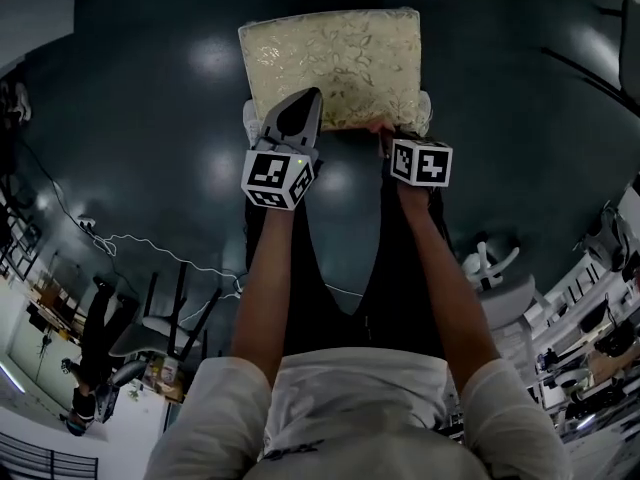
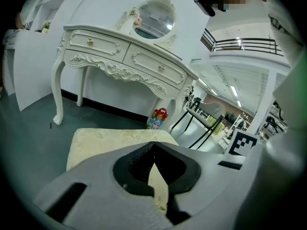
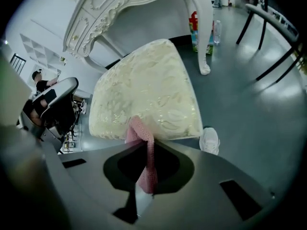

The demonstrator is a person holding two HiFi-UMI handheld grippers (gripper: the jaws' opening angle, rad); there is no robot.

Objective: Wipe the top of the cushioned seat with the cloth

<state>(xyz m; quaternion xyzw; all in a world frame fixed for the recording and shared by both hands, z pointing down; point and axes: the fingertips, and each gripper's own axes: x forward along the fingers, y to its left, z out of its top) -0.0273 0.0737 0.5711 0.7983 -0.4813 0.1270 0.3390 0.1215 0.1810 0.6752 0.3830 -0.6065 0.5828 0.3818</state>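
The cushioned seat (image 1: 335, 63) is a cream square pad with a leaf pattern, standing on the dark floor in front of me. It also fills the middle of the right gripper view (image 3: 144, 95) and lies low in the left gripper view (image 2: 110, 140). My right gripper (image 3: 144, 150) is shut on a pink cloth (image 3: 146, 162), whose end hangs over the seat's near edge. In the head view that gripper (image 1: 386, 140) sits at the seat's near right edge. My left gripper (image 1: 298, 106) hovers over the near left edge, shut and holding nothing (image 2: 153, 150).
An ornate white dressing table (image 2: 124, 61) with a round mirror stands behind the seat; one of its legs (image 3: 201, 32) is just past it. A colourful box (image 2: 158, 119) and black chairs (image 2: 201, 123) stand to the right. The person's white shoes (image 1: 252, 120) (image 3: 209, 140) flank the seat's near edge.
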